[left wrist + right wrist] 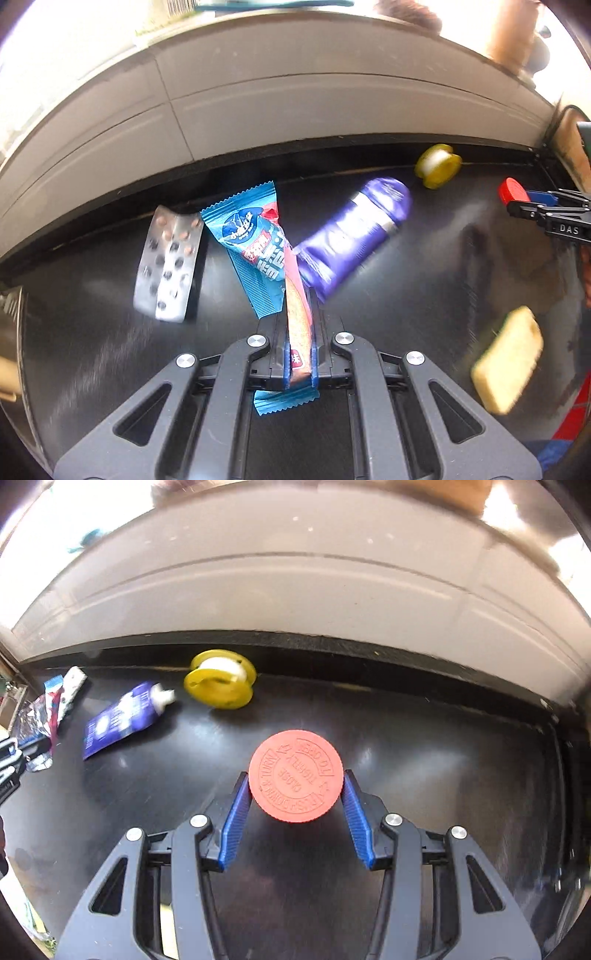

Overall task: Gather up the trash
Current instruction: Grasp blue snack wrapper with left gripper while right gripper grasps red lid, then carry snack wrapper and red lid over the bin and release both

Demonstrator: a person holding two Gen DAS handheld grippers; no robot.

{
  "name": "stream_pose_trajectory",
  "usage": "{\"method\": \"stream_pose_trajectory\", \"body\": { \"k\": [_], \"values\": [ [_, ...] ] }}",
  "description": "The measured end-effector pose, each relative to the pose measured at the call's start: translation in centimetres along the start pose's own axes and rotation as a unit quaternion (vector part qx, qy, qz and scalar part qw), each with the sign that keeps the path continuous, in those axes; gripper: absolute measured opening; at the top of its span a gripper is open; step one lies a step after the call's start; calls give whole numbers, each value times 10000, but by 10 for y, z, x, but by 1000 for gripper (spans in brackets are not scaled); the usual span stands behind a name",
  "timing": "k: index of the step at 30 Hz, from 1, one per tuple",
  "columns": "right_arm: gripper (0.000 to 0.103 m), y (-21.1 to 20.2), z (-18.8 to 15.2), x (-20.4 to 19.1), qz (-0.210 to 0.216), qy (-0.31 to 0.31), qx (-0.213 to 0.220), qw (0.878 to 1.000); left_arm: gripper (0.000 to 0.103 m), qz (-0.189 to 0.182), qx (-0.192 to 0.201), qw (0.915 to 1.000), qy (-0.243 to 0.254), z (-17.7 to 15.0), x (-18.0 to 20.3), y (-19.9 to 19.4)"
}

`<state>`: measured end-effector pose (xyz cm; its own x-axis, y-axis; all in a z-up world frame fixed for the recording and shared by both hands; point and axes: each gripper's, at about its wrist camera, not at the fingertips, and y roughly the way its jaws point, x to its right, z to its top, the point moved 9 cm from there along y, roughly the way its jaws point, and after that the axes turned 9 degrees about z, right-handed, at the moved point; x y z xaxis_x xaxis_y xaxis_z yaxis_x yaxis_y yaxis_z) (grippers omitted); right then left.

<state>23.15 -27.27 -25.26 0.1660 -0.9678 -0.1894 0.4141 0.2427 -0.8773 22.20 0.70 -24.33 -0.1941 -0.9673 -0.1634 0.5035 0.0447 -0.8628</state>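
Blister pack (pixel 168 264): lying at centre left of the left wrist view, uncollected.
Left gripper (pixel 300 363): jaws clamping together on the blue snack wrapper (pixel 255 247), lower centre.
Purple tube (pixel 354 230): lying right of centre, awaiting pickup.
Yellow spool (pixel 438 166): resting upper right, by the wall.
Sponge (pixel 508 360): sitting lower right.
Right gripper (pixel 295 814): jaws standing partly apart, pads meeting the red cap (pixel 295 777); firm grip unconfirmed.
Progress: early; no bin is showing.
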Motion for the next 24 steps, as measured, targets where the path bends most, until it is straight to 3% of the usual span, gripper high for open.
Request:
{"method": "stream_pose_trajectory", "body": {
  "k": [7, 13, 24],
  "values": [
    [49, -70, -50, -44, 127, 65, 236, 9996, 6, 62, -44, 9999, -142, -61, 27, -56],
    [49, -104, -96, -64, 196, 26, 225, 9996, 6, 21, -129, 9997, -202, -107, 36, -85],
    [49, -115, -133, -101, 262, -56, 192, 9995, 6, 41, 11, 9998, -187, -125, 32, -105]
  ]
}}
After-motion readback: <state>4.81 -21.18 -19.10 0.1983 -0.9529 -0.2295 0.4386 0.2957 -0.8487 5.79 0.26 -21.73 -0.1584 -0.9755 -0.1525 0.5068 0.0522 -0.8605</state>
